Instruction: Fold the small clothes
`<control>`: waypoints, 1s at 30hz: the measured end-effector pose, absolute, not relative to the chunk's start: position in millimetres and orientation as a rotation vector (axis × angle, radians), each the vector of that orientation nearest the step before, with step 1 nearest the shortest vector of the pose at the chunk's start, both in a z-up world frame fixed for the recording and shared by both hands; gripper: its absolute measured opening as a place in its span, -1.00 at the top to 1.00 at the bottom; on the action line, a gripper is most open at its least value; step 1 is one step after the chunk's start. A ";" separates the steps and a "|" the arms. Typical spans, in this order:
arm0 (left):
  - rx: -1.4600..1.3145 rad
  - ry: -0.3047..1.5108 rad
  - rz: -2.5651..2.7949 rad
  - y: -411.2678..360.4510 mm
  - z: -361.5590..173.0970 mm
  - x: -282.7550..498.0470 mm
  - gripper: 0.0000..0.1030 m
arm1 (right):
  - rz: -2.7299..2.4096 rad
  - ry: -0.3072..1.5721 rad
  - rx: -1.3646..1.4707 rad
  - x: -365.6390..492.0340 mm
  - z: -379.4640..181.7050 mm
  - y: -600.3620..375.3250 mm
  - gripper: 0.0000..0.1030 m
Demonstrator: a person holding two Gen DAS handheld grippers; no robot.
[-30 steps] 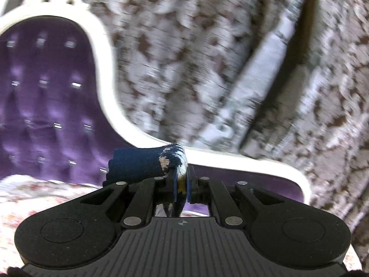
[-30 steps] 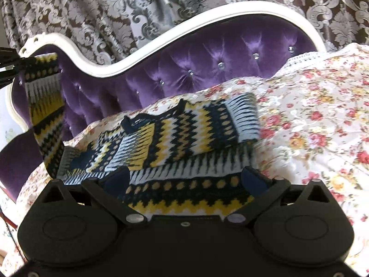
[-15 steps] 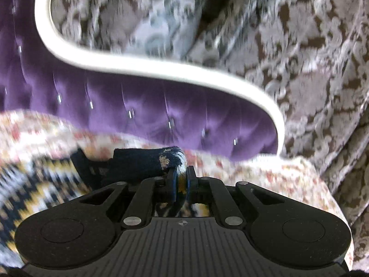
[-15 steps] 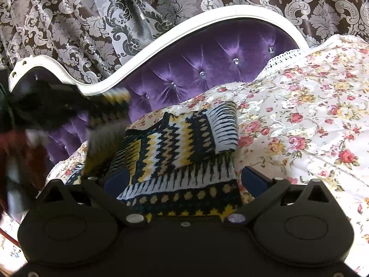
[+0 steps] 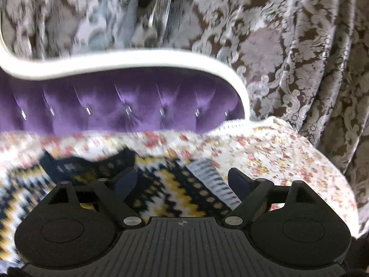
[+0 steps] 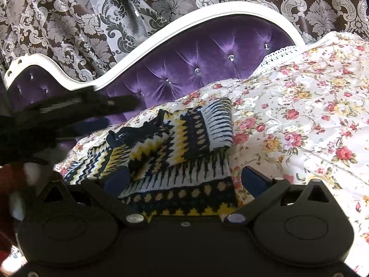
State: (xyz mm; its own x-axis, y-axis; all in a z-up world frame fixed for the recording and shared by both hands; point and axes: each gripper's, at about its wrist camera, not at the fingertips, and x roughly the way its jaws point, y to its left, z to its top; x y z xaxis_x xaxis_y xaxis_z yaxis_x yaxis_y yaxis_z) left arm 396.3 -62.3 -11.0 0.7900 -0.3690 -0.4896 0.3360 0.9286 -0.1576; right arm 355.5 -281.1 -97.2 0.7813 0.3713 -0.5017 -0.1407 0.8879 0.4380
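Observation:
A knitted sweater with navy, yellow and white zigzags lies on the floral bedspread, one sleeve folded across its body. In the left wrist view the sweater fills the lower left, its navy cuff beside the left finger. My left gripper hovers just over it; its jaws are opening, and the knit lies under the gap with no pad pressing on it. The same gripper shows as a black blur in the right wrist view. My right gripper stands open above the sweater's hem.
A purple tufted headboard with a white frame runs behind the bed. Brown and silver damask curtains hang behind it. The bedspread's lace edge lies at the back right, and its corner drops off at the right.
My left gripper came down and across to the sweater with the sleeve pinched in it, then opened and let the sleeve go onto the body. The right gripper stayed put.

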 end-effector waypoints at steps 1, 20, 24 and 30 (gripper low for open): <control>-0.047 0.524 -0.365 -59.4 -8.7 393.3 -0.78 | 0.282 0.617 0.394 355.5 -97.3 -281.3 -0.99; -0.052 0.689 0.236 93.2 -88.6 387.0 -0.91 | 0.284 0.619 0.337 355.7 -102.5 -268.8 -0.99; -0.174 0.674 0.220 113.7 -102.0 375.5 -0.93 | 0.285 0.613 0.306 355.5 -104.7 -262.5 -0.99; -0.157 0.662 0.217 112.9 -105.8 372.7 -0.98 | 0.281 0.608 0.235 354.2 -113.3 -249.1 -0.99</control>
State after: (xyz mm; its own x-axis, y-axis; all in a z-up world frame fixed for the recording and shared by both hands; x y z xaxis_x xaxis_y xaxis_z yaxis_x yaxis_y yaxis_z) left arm 372.7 112.9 -105.8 0.7673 0.1496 -0.6235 -0.2493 0.9655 -0.0752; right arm 354.2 -249.1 -113.3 0.7850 0.3262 -0.5266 -0.1894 0.9358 0.2973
